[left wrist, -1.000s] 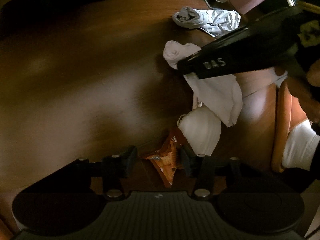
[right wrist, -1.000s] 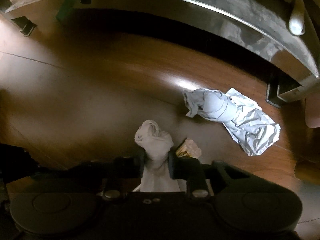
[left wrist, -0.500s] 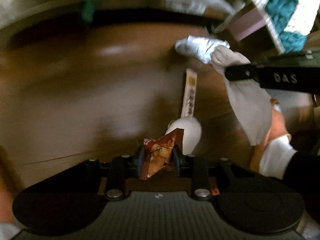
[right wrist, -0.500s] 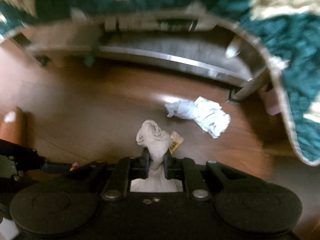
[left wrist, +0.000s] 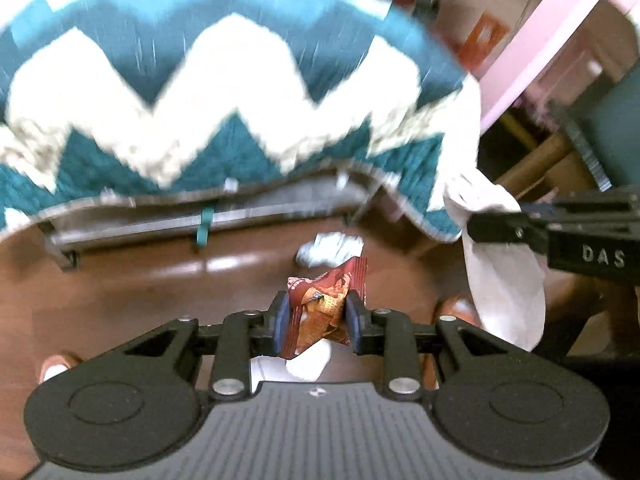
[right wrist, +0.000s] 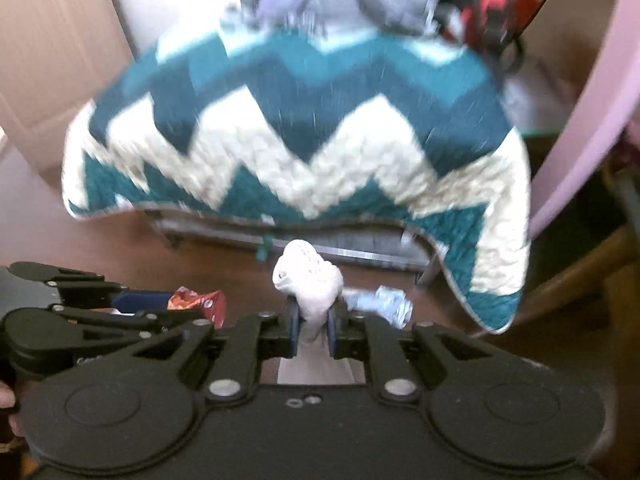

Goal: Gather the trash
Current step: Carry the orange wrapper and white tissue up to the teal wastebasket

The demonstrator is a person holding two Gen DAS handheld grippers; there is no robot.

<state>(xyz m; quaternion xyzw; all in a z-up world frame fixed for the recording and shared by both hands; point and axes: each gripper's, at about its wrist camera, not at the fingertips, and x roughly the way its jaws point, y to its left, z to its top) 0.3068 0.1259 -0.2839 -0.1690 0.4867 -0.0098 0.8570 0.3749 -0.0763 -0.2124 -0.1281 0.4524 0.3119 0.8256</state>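
Observation:
My left gripper point(left wrist: 319, 312) is shut on a crumpled orange-red snack wrapper point(left wrist: 324, 300) and holds it above the wooden floor. My right gripper point(right wrist: 314, 322) is shut on a white crumpled cloth-like tissue point(right wrist: 308, 280); in the left wrist view it hangs at the right point(left wrist: 504, 272). The left gripper and the wrapper point(right wrist: 200, 304) show at the left of the right wrist view. A crumpled silver foil piece point(left wrist: 330, 246) lies on the floor beyond both grippers, also in the right wrist view point(right wrist: 384, 302).
A teal and white zigzag blanket point(left wrist: 200, 100) hangs over a metal bed frame point(left wrist: 200, 208) ahead. A pink board point(left wrist: 540, 48) and cardboard box stand at the right. A white item point(left wrist: 304, 364) lies on the brown wooden floor point(left wrist: 120, 280) under the left gripper.
Both grippers have lifted up from the floor with their trash. The view has tilted up from the floor to the blanket and bed. The foil stays on the floor.

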